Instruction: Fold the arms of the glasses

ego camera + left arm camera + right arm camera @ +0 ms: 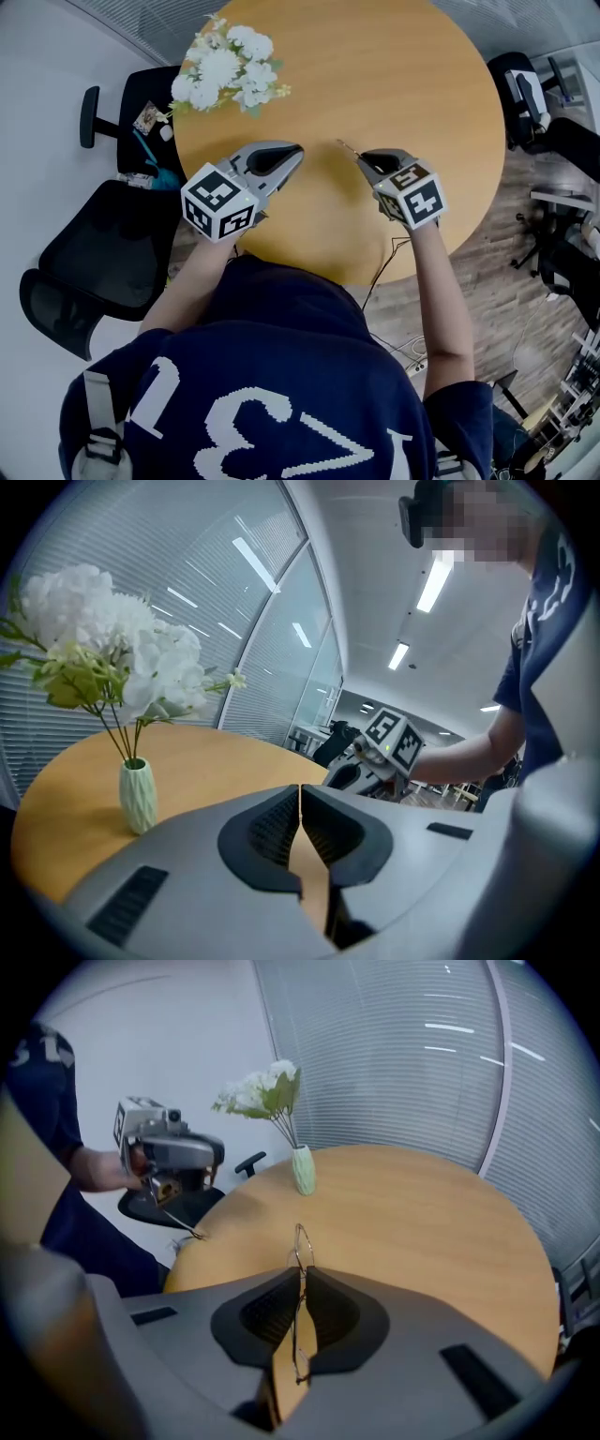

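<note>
Thin wire-rimmed glasses (300,1241) are pinched between the pads of my right gripper (302,1274); one rim pokes out past its fingertips, above the round wooden table (394,84). From the head view the glasses (343,146) are a fine wire at the tip of the right gripper (362,159). My left gripper (298,152) hovers a short way to the left of them, apart from the frame. Its jaws (300,794) are closed together with nothing visible between them. How the arms of the glasses lie is too fine to make out.
A small pale green vase of white flowers (225,70) stands at the table's far left. Black office chairs (103,244) stand left of the table, and another (530,94) to the right. A thin wire (183,1222) hangs under the left gripper (167,1162).
</note>
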`<state>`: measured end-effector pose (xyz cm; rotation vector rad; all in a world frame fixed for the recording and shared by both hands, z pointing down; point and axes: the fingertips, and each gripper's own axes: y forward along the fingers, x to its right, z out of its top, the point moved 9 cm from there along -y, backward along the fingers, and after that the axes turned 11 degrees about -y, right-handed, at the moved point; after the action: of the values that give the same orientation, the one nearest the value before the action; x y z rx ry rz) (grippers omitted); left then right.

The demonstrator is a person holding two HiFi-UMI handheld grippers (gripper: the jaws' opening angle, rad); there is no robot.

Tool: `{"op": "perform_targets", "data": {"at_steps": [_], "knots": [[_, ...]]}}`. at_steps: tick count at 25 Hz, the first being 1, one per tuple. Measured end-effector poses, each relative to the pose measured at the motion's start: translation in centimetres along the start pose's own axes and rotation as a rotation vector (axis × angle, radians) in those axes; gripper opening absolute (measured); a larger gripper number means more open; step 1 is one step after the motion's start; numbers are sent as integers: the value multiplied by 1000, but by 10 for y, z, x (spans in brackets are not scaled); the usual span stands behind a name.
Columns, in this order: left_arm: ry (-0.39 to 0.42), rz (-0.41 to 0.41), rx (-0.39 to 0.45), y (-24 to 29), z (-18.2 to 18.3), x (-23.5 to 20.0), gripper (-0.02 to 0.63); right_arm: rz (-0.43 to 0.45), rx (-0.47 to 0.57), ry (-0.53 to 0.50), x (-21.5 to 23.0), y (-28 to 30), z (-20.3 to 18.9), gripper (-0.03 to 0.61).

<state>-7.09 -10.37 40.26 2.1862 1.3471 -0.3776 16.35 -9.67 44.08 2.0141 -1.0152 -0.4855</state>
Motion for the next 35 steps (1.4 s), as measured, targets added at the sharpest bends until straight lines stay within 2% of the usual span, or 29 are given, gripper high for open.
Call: {"op": "perform_targets", "data": {"at_steps": [5, 8, 11, 15, 23, 24, 25, 28, 32, 34, 35], "knots": [[-19, 19, 1, -6, -4, -6, 21, -70, -51, -103, -28, 46, -20, 40], [-24, 28, 3, -8, -5, -8, 21, -155, -51, -146, -40, 63, -30, 40], [-29, 38, 5, -10, -6, -9, 21, -230, -41, -168, -45, 75, -38, 40], [-36, 45, 3, -12, -10, -11, 21, -276, -29, -180, -50, 83, -42, 41], [-39, 61, 14, -18, -11, -14, 21, -260, -38, -164, -53, 91, -37, 42], [-37, 60, 14, -18, -11, -13, 21, -251, -38, -153, -53, 91, -37, 68], [-35, 59, 14, -18, -11, -13, 21, -241, -38, -140, -52, 91, -37, 126], [-29, 57, 18, -18, -11, -11, 21, -215, -47, -117, -53, 91, -39, 186], [-15, 51, 25, -19, -9, -8, 21, -207, -49, -100, -57, 88, -40, 192], [-4, 52, 32, -21, -7, -6, 21, -225, -4, -67, -56, 79, -38, 188], [2, 55, 37, -22, -6, -5, 21, -245, 31, -47, -55, 72, -36, 161]]}}
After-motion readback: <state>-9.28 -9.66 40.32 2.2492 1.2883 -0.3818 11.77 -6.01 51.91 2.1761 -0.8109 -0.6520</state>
